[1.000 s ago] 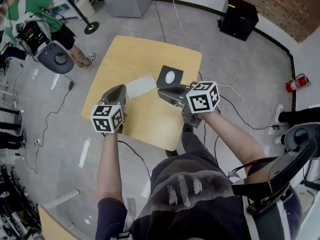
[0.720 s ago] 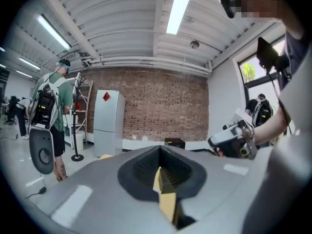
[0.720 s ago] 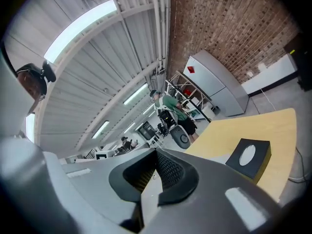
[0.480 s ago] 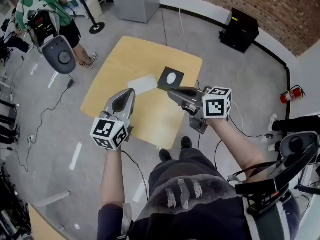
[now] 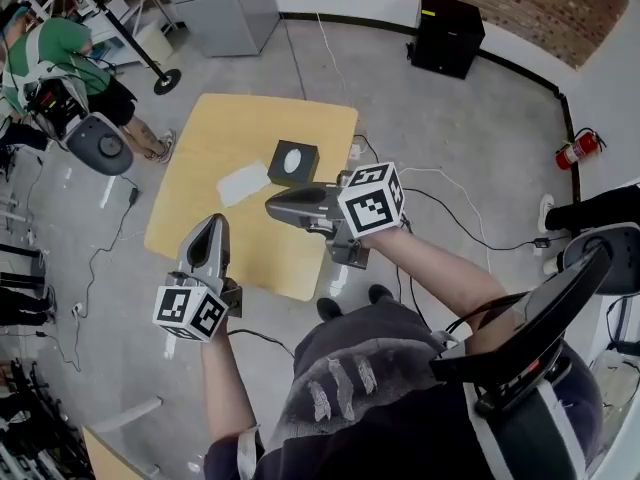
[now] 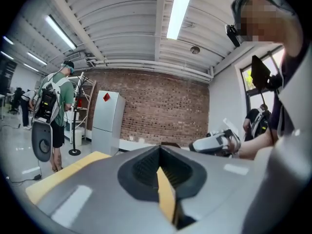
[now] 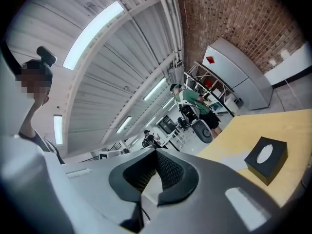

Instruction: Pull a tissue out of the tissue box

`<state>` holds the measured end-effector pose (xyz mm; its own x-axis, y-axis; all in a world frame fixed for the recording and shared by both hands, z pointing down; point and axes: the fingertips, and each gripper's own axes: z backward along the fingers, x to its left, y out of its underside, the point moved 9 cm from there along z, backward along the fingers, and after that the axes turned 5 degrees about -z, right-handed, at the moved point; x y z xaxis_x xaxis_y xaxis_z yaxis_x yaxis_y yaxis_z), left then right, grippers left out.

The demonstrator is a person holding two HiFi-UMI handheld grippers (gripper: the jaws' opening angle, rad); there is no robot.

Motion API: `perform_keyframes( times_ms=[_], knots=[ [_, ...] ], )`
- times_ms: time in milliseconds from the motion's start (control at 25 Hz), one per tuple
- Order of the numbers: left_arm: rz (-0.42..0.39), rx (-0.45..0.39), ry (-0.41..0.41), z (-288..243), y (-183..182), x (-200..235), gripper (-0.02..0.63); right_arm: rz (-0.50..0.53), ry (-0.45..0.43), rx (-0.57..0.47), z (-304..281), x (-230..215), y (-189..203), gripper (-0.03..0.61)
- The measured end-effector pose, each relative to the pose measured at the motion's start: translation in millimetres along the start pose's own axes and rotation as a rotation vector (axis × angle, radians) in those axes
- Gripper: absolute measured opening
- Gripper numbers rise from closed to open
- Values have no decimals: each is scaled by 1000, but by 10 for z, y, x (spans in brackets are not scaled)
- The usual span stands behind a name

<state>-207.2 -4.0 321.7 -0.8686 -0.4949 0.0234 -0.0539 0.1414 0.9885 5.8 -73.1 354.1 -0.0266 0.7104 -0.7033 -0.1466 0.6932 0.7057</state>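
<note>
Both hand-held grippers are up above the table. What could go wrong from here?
The white paper tissue lies loose on the light wooden table, so a draught might carry it off. No tissue seems to stand up from the black tissue box, so another pull may be fiddly. Cables cross the floor near the person's feet: a possible trip.

Brick wall (image 6: 161, 106), grey floor (image 5: 480, 118), wooden table (image 5: 230, 128)

Bright, even light thru-out. The ceiling strip light (image 6: 178, 9) blows out white in the left gripper view; a 2nd strip (image 7: 92, 30) glares in the right one. Both gripper views have heavy fisheye, black corners and a soft near foreground, tho the tissue box (image 7: 266, 160) is crisp. Head view is sharp w/ bent edges. Shadows on the floor (image 5: 480, 118) are faint.
</note>
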Motion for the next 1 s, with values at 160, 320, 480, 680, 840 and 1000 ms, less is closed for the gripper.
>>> perform_keyframes(
  times_ms=[160,320,480,680,840,1000],
  knots=[
    [-5,18,-17,-84,-25,-292,2,-16,-39,19,243,18,85,-2],
    [-2,35,-10,-208,-30,-702,2,-33,-58,37,577,-14,137,-2],
    [25,50,-18,-238,-16,-974,2,-58,-91,44,768,-44,151,-2],
    [38,106,-89,-113,72,-1247,2,-119,-145,78,833,-114,321,-2],
    [60,82,-124,-55,42,-1392,2,-126,-178,118,820,-111,402,-2],
    [30,48,-157,89,-58,-1504,2,-101,-197,155,756,2,432,-2]
  ],
)
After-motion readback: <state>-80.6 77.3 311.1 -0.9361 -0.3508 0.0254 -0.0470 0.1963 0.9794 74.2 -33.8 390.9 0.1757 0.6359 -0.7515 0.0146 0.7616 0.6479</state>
